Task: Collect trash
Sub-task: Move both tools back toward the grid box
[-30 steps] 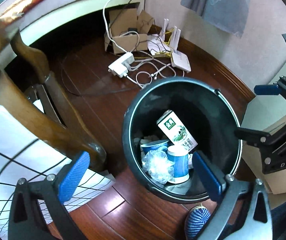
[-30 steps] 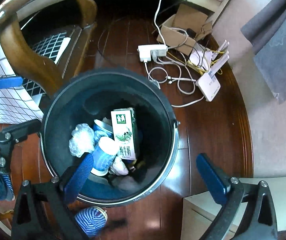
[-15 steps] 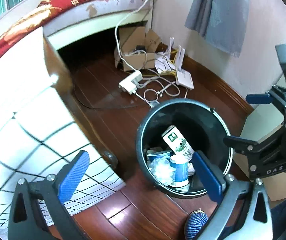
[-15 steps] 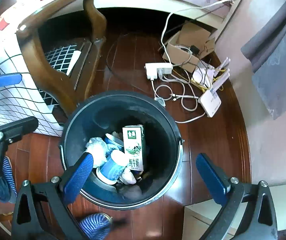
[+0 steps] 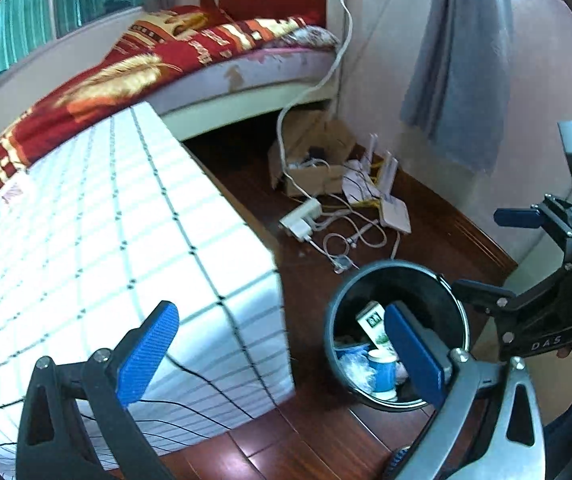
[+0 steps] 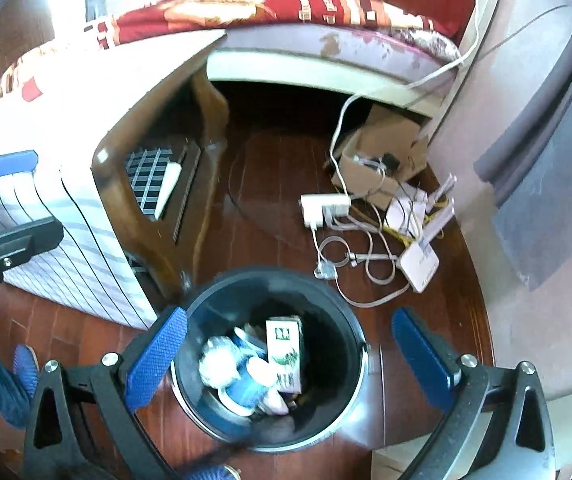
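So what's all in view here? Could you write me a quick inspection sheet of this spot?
Surface: dark wooden floor.
Job's things: black trash bin holding a milk carton, blue paper cup and crumpled plastic.
Clutter: open cardboard box.
Grippers: left claw and right claw open, holding nothing.
Cables: power strip, white router, loose cords.
Surroundings: bed with a red blanket, table with a checked cloth, grey cloth hanging on the wall.

Dark wood floor (image 6: 269,216) carries black bin (image 6: 350,412), cardboard box (image 6: 382,152), power strip (image 6: 324,204), router (image 6: 420,262).
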`<action>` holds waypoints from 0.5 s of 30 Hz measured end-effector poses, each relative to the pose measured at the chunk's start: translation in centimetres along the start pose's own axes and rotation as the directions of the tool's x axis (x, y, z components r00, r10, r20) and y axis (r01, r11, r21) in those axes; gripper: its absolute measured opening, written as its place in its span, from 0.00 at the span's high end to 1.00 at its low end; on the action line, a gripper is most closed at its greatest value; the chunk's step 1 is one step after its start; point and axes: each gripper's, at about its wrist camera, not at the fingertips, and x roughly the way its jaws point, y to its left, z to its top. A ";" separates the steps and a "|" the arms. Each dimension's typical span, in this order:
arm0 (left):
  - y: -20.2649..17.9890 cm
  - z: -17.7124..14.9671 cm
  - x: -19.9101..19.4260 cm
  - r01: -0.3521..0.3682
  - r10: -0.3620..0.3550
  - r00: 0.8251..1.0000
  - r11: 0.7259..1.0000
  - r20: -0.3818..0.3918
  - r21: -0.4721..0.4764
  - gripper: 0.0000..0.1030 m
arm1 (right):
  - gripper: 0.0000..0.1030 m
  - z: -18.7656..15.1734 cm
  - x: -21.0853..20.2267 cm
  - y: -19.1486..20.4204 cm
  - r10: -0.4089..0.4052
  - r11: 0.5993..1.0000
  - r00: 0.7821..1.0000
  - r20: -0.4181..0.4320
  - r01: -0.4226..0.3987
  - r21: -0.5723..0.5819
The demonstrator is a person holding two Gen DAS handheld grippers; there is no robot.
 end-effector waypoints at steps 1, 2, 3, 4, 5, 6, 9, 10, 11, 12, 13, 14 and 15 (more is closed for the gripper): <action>0.4 0.1 -0.3 -0.008 0.008 1.000 1.000 0.007 -0.005 0.00 | 0.00 0.4 -0.3 0.2 0.002 1.000 1.000 0.013 -0.002 0.000; 0.9 0.3 -0.5 -0.017 0.017 1.000 1.000 0.014 -0.009 0.00 | 0.00 0.9 -0.5 0.5 0.004 1.000 1.000 0.025 -0.004 -0.003; 1.2 0.3 -0.5 -0.023 0.023 1.000 1.000 0.018 -0.012 0.00 | 0.00 1.4 -0.7 0.8 0.004 1.000 0.999 0.034 -0.004 -0.007; 1.5 0.4 -0.7 -0.033 0.034 0.999 0.999 0.023 -0.017 0.00 | 0.00 1.9 -0.9 1.2 0.002 1.000 0.999 0.044 -0.001 -0.011; 2.0 0.4 -0.8 -0.040 0.041 0.999 0.999 0.027 -0.023 0.00 | 0.00 2.3 -1.1 1.5 0.003 1.000 0.999 0.053 -0.002 -0.014; 2.5 0.5 -1.0 -0.045 0.046 0.998 0.999 0.030 -0.030 0.00 | 0.00 2.6 -1.3 1.9 0.005 1.000 0.998 0.061 -0.004 -0.016; 4.2 0.4 -1.5 -0.070 0.072 0.997 0.996 0.040 -0.047 0.00 | 0.00 4.1 -1.8 3.0 0.010 1.000 0.995 0.096 -0.008 -0.023; 4.7 0.5 -1.8 -0.075 0.077 0.996 0.996 0.043 -0.052 0.00 | 0.00 4.5 -1.9 3.3 0.014 1.000 0.994 0.105 -0.012 -0.024; 5.2 0.4 -1.9 -0.081 0.083 0.995 0.995 0.046 -0.060 0.00 | 0.00 5.0 -1.9 3.7 0.023 1.000 0.993 0.113 -0.020 -0.024; 5.9 0.4 -2.0 -0.087 0.090 0.995 0.994 0.047 -0.068 0.00 | 0.00 5.4 -2.0 4.0 0.032 0.999 0.992 0.120 -0.029 -0.025; 6.5 0.3 -2.2 -0.096 0.100 0.994 0.992 0.050 -0.077 0.00 | 0.00 5.8 -2.0 4.4 0.037 0.999 0.991 0.127 -0.034 -0.028; 7.1 0.2 -2.3 -0.102 0.107 0.993 0.991 0.052 -0.085 0.00 | 0.00 6.3 -2.0 4.9 0.041 0.999 0.990 0.133 -0.037 -0.034; 7.7 0.1 -2.4 -0.111 0.116 0.992 0.989 0.053 -0.095 0.00 | 0.00 6.7 -2.1 5.3 0.045 0.998 0.989 0.139 -0.040 -0.040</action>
